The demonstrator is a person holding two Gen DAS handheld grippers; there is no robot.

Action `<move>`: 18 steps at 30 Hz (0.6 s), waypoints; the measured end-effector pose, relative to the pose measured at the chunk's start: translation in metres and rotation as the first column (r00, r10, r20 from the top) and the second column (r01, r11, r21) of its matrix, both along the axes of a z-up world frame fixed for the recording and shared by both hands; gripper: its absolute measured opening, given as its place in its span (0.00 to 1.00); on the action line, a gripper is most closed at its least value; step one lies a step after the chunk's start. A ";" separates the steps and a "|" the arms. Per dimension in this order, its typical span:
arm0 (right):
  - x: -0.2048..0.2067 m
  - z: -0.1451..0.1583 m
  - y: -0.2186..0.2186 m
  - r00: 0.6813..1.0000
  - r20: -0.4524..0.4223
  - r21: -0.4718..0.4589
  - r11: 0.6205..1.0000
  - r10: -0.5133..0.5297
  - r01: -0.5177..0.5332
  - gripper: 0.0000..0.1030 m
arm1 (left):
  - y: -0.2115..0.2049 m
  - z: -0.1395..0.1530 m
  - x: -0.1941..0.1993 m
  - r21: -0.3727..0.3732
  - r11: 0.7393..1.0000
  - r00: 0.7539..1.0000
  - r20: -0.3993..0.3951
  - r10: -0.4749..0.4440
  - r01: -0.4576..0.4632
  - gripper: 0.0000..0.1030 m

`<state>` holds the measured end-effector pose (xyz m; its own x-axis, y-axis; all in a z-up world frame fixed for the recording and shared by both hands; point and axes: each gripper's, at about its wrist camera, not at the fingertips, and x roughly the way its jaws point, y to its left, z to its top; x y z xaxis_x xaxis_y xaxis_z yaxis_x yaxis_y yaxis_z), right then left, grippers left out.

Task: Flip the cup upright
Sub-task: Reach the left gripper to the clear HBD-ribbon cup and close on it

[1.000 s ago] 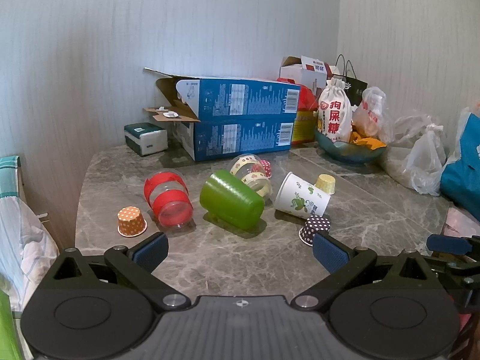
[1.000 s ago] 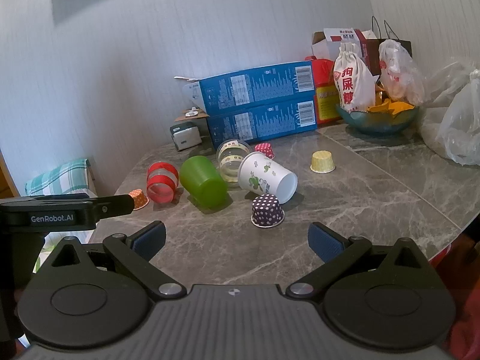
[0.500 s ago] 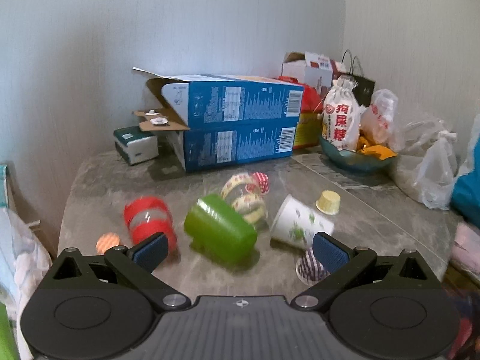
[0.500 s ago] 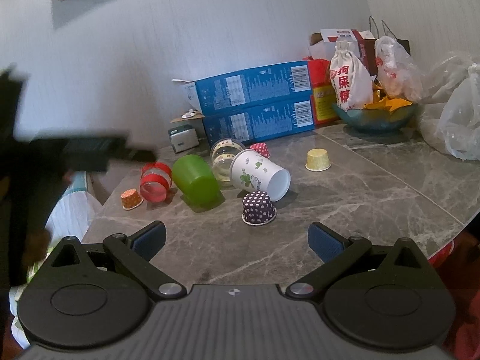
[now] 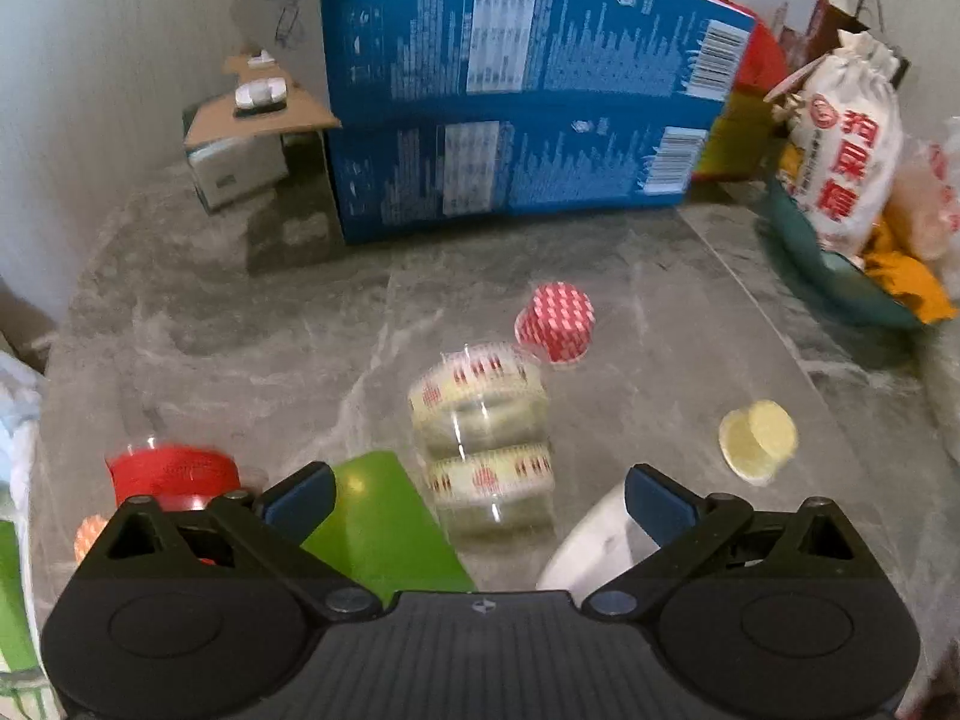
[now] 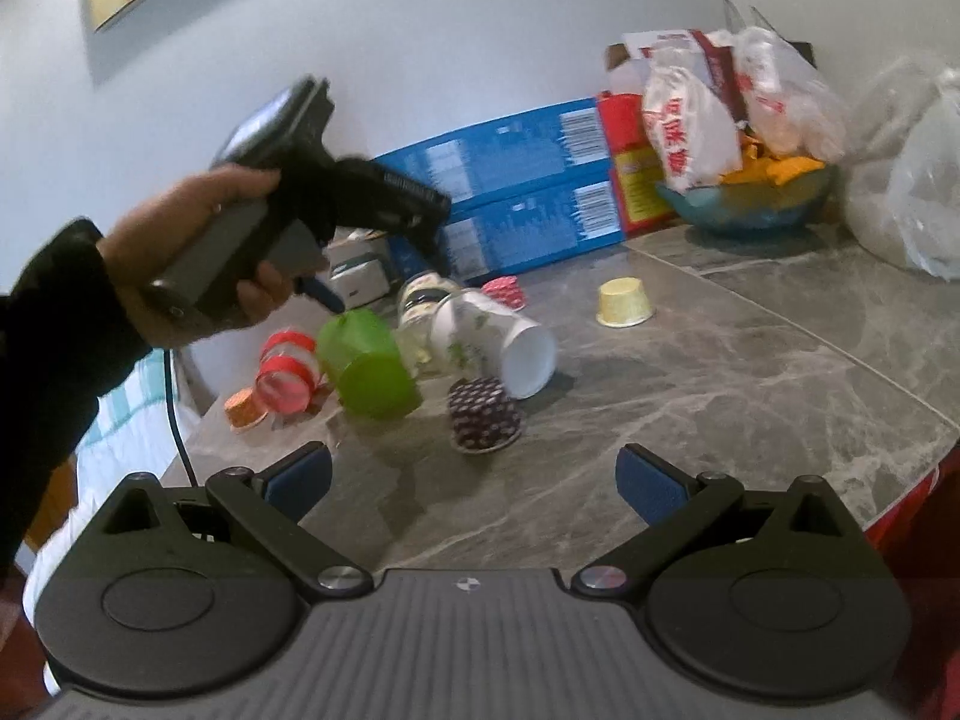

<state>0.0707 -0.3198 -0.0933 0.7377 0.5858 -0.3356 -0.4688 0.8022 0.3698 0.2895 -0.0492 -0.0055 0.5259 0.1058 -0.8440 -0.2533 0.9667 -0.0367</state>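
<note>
Several cups lie on the grey marble table (image 6: 690,396). A green cup (image 5: 384,528) (image 6: 369,366) lies on its side, as do a clear cup with yellow bands (image 5: 483,420) (image 6: 423,312), a white leaf-print paper cup (image 6: 495,342) (image 5: 594,546) and a clear cup with red bands (image 5: 168,474) (image 6: 287,372). My left gripper (image 5: 477,495) is open and empty, hovering above the green, clear and white cups; it shows in the right wrist view (image 6: 321,294). My right gripper (image 6: 474,474) is open and empty near the table's front edge.
Small baking cups stand upside down: dark dotted (image 6: 483,414), yellow (image 6: 624,303) (image 5: 757,441), red-white (image 5: 555,321), orange (image 6: 245,411). Two stacked blue boxes (image 5: 510,114) stand at the back, with a bowl (image 6: 744,210) holding bags and plastic bags (image 6: 912,198) at the right.
My left gripper has moved forward and over the cups, tilting down onto them. My right gripper has barely moved. Both stayed open.
</note>
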 end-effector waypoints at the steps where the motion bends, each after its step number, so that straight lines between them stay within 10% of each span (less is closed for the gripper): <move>1: 0.002 -0.002 -0.004 1.000 -0.007 0.012 1.000 -0.002 0.002 0.99 | -0.001 -0.001 0.004 -0.013 1.000 1.000 -0.008 0.004 -0.004 0.99; 18: 0.006 -0.009 -0.021 0.999 -0.044 0.065 0.998 0.011 -0.008 0.99 | -0.011 -0.035 0.039 -0.025 0.999 0.995 -0.100 0.029 -0.031 0.87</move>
<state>0.0770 -0.3406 -0.1024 0.7174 0.6141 -0.3289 -0.4583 0.7716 0.4411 0.3282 -0.0603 -0.0406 0.4363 0.0973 -0.8945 -0.2857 0.9577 -0.0352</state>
